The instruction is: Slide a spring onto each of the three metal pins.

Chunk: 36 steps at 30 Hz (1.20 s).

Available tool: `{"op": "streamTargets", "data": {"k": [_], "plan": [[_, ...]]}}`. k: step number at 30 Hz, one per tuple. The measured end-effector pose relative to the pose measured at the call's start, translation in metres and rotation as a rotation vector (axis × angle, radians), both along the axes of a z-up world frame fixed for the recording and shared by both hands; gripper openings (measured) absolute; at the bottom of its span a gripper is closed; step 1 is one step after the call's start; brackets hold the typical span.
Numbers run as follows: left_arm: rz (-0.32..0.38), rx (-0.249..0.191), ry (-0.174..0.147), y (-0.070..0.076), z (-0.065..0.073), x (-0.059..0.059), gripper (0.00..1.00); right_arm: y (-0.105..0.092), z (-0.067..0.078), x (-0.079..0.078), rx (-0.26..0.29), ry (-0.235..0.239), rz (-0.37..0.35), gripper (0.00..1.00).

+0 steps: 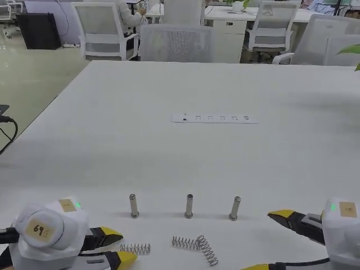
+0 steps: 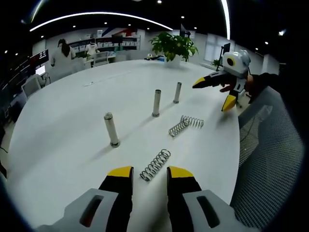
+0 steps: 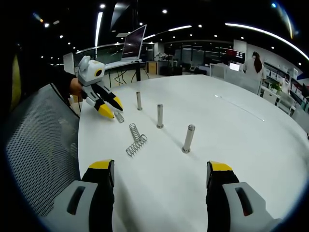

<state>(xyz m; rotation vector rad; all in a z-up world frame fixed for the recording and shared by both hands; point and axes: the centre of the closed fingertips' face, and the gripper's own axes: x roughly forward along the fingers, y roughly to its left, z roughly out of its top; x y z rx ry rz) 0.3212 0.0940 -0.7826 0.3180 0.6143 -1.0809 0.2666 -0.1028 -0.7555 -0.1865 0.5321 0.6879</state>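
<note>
Three bare pins (image 1: 189,206) stand upright in a row on the white surface (image 1: 225,163), low in the head view. Below them I see a single spring (image 1: 135,248) lying flat at lower left and two crossed springs (image 1: 197,245) at lower centre. My left gripper (image 1: 122,247), jaws slightly apart, points at the single spring, whose near end is right at the tips. My right gripper (image 1: 263,241) sits at lower right, jaws wide apart, holding nothing.

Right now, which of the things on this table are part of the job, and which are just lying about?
Job: left pin, middle pin, right pin, lone spring, pair of touching springs, left gripper, right gripper, both open.
Lying about: power strip, office chairs.
</note>
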Motion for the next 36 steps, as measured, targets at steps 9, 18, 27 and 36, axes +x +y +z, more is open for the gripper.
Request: {"op": "streamTargets", "data": {"k": [9,18,27,36], "plan": [[-0.021,0.007,-0.009,-0.0029,-0.0035,0.0000,0.18,0.0010,0.0000,-0.0004,0.002,0.000,0.003,0.77],[-0.032,0.012,-0.008,-0.0046,-0.0047,0.0000,0.15,0.0010,-0.0007,-0.0003,0.003,0.000,0.002,0.77],[-0.037,0.016,-0.004,-0.0038,-0.0053,-0.0015,0.11,0.0007,-0.0012,-0.0002,0.003,0.001,0.002,0.77],[-0.032,0.015,0.000,-0.0030,-0.0042,-0.0034,0.05,0.0011,-0.0011,-0.0007,0.002,0.004,0.005,0.77]]}}
